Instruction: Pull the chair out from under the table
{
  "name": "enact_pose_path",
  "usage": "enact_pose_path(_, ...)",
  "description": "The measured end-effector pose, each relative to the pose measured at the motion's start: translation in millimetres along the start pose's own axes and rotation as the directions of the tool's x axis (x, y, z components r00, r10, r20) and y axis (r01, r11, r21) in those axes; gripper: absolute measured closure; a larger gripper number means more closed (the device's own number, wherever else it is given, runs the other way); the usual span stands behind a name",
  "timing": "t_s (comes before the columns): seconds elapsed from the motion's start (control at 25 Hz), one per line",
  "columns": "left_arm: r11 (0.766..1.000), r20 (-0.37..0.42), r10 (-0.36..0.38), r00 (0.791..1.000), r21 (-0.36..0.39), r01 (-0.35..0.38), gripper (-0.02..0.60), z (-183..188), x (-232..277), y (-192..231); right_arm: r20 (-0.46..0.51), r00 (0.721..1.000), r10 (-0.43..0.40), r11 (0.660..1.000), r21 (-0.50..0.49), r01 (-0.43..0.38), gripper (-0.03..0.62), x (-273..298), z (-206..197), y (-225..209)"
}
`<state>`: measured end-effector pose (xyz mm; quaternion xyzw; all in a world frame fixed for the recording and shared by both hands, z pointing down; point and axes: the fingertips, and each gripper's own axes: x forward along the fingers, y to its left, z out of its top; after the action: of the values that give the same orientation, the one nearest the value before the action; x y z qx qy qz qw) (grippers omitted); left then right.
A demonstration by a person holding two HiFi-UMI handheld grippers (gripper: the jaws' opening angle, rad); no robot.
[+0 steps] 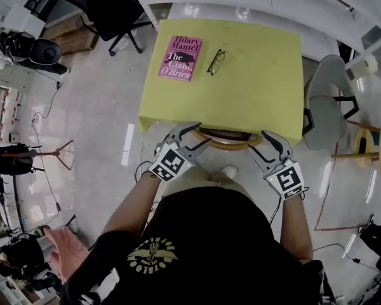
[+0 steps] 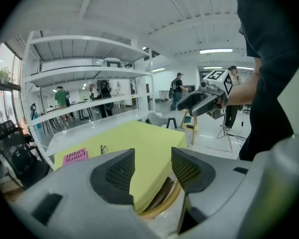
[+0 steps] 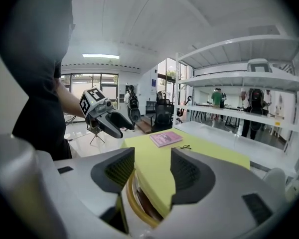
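The chair (image 1: 228, 138) is tucked under the yellow table (image 1: 241, 100); only its curved wooden back rail shows at the table's near edge. My left gripper (image 1: 197, 135) is open at the left end of that rail, and my right gripper (image 1: 259, 143) is open at the right end. In the left gripper view the jaws (image 2: 152, 171) stand apart, with the table corner and the rail (image 2: 162, 203) beyond the gap, untouched. The right gripper view shows the same: open jaws (image 3: 152, 171), the rail (image 3: 134, 198) below the table edge, nothing pressed between the pads.
A pink book (image 1: 180, 58) and a pair of glasses (image 1: 216, 61) lie on the table's far half. A grey chair (image 1: 324, 103) and a wooden stool (image 1: 374, 145) stand to the right, a black office chair (image 1: 108, 8) at far left. The person's legs are right behind the tucked chair.
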<state>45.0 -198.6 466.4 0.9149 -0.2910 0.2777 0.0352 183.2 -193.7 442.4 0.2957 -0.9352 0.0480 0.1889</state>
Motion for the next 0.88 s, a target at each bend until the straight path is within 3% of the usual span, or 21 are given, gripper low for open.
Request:
enact_pose_path(0.24,0.995,-0.133,-0.044,0.990,0.086,0.056,0.360,-51.3,22.7,-5.8,-0.097,0.994,0.048,0.998,-0.041,-0.052,0.375,17.8,-27.9,8.6)
enact_pose_path(0.36,0.983,-0.189,-0.088,0.978,0.144,0.116,0.351,-72.1,33.7,-14.7,-0.158,0.984,0.080,0.995,-0.052,-0.089,0.365,26.5,-43.5,16.3)
enact_pose_path(0.52,0.967,-0.233,-0.151,0.961,0.166,0.192,0.345,-92.0,43.4,-21.7,-0.221,0.971,0.096,0.993,-0.043,-0.108,0.364,39.5,-60.4,20.6)
enact_pose_path(0.88,0.916,-0.394,-0.260,0.882,0.189,0.354,0.333,-144.8,73.9,-27.6,-0.352,0.924,0.146,0.987,-0.018,-0.163,0.358,65.9,-104.4,31.3)
